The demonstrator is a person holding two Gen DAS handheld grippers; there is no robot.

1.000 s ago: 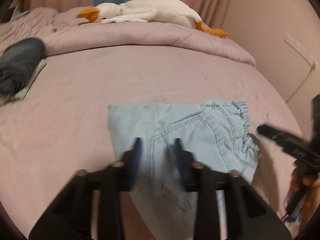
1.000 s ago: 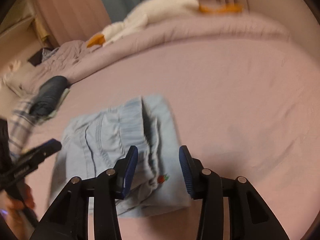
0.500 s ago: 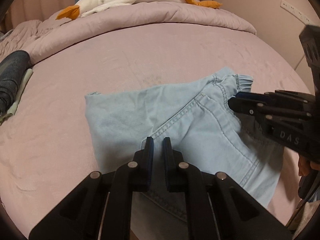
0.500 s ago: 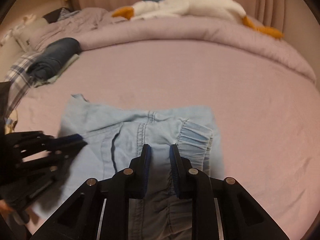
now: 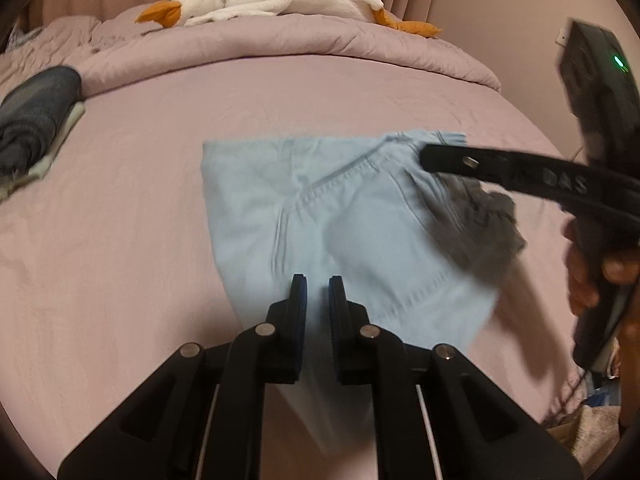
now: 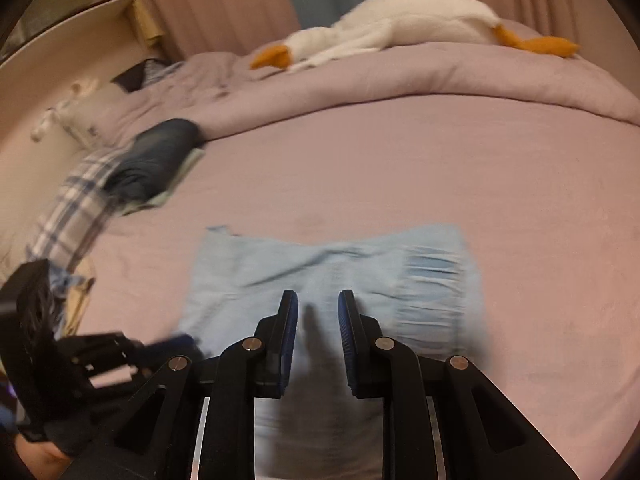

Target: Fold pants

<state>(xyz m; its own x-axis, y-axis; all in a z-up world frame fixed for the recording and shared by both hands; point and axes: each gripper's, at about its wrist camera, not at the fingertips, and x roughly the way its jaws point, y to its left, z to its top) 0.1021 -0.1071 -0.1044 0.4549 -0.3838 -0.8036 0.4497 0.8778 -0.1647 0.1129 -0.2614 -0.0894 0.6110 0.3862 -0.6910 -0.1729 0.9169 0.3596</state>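
Pants: light-blue pants (image 5: 320,200) lie folded on the bed (image 5: 120,240), middle of the sheet and nearer its near edge. The near hem is lifted toward both cameras.
Left tongs: the left tongs (image 5: 317,300) are clenched to a slim gap with denim pinched in it, and the cloth runs up from the sheet between the pads. That reads as a hold on the leg-side edge, to carry it over.
Right tongs: the right tongs (image 6: 318,312) look to be grasping the cloth just beside the elastic waistband (image 6: 436,292). The fabric climbs between the pads, though blur makes this less sure.
Why two holds: with a pinch at each end of the same edge, I'd say, the fold travels flat instead of sagging.
Clear space: the plush goose (image 5: 280,0) and quilt (image 5: 320,40) sit at the far edge, the dark rolled garment (image 5: 32,120) at the left edge, all well apart from the pants.
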